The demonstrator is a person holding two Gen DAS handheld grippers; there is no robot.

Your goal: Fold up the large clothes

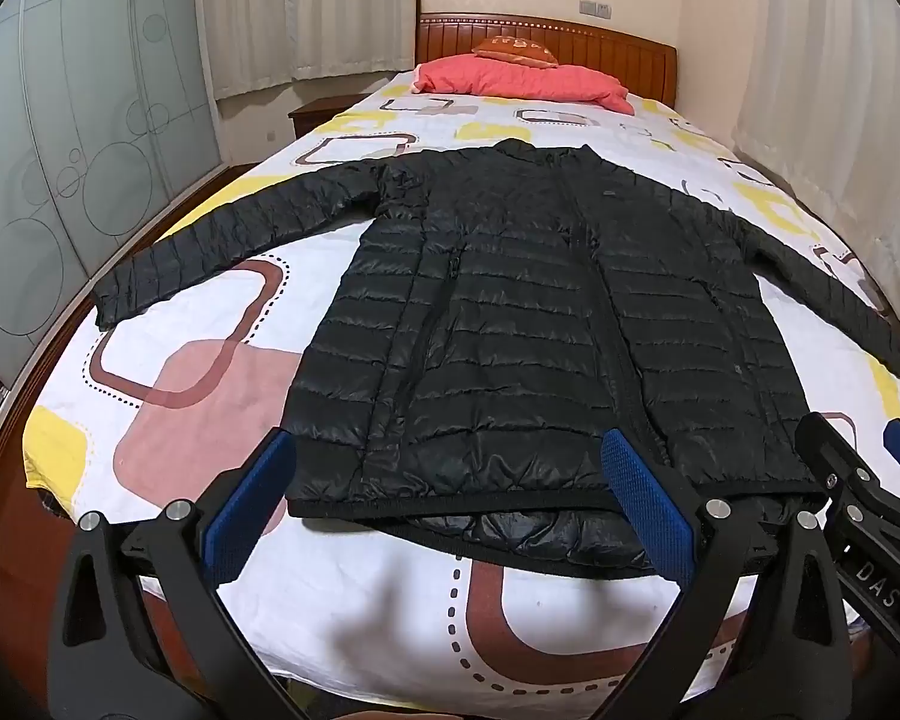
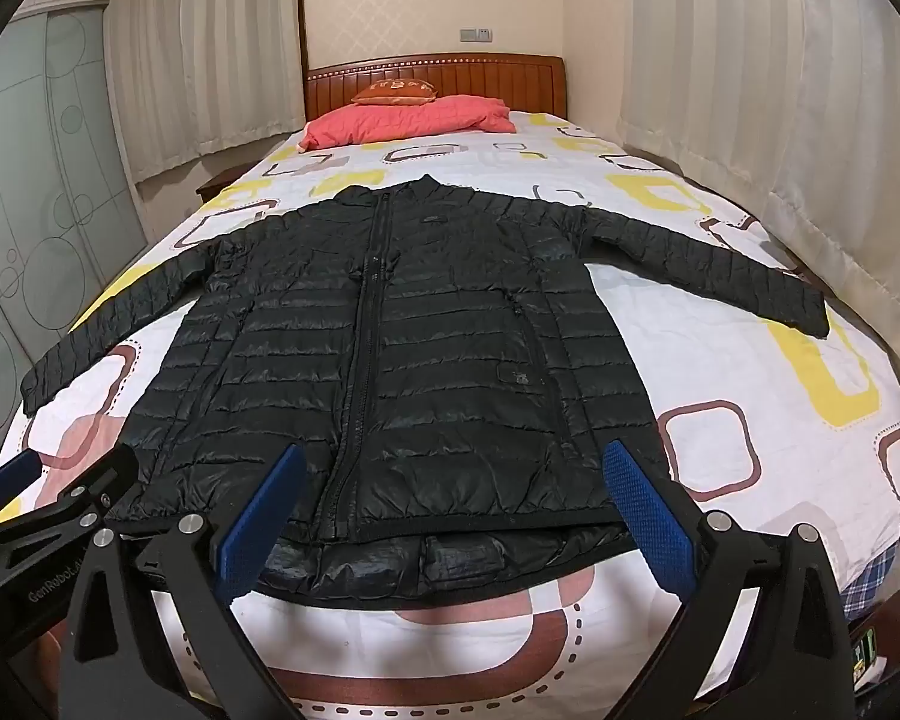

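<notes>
Both claws hung wide apart and empty at the foot of the bed: our left claw point(image 1: 450, 504) and right claw point(image 2: 456, 516) hovered just short of the hem. Beyond them the black puffer jacket point(image 1: 510, 330) lay flat, zipped, face up on the patterned bedsheet point(image 1: 222, 420), both sleeves spread outward. No fold made yet, we judged; everything remained ahead.

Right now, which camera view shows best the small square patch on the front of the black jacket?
The right wrist view: the patch on the black jacket sits near the centre, its square outline readable. In the left wrist view it is only a faint dot.
</notes>
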